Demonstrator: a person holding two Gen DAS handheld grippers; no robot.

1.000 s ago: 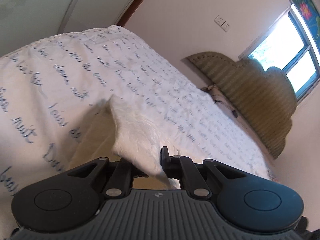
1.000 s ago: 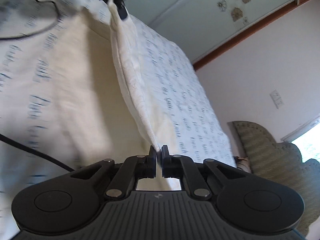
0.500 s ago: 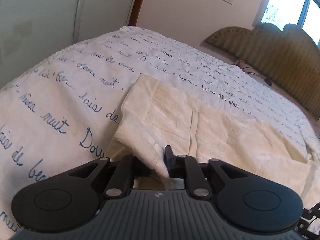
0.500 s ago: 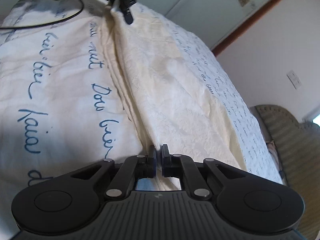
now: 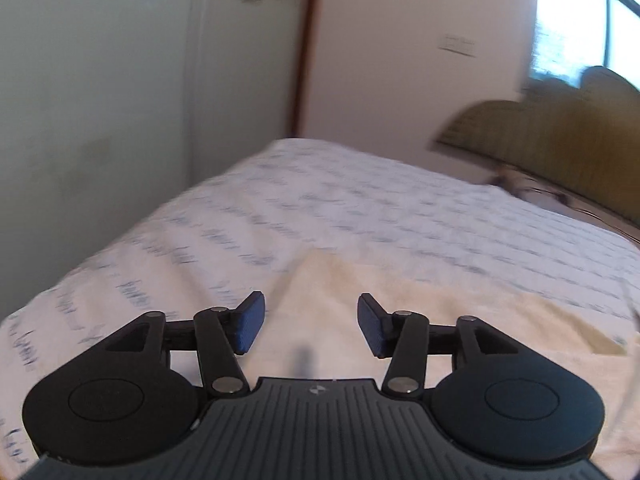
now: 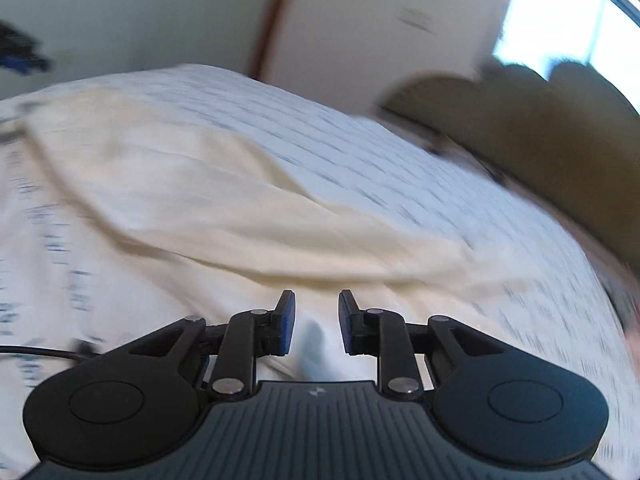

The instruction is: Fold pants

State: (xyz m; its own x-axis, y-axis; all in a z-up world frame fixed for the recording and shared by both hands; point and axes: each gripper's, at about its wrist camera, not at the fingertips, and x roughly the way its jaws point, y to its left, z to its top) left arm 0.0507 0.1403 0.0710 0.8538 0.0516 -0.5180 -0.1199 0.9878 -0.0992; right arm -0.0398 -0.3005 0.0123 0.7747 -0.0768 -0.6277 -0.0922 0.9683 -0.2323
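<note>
Jaws of both grippers are opening, empty, above soft cream pants on script-printed bedspread.

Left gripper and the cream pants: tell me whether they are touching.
Apart. The left wrist view shows the left gripper with its jaws opening and nothing between the pads; the pants lie flat on the bedspread beyond them.

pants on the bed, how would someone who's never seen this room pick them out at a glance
Start from the bed, which fills the room in front of a padded olive headboard and wears a white cover printed with blue handwriting. On the near part of that cover lies a flat, plain cream stretch of cloth: the pants. They are the only thing there with no writing, and warmer in colour than the cover.
</note>
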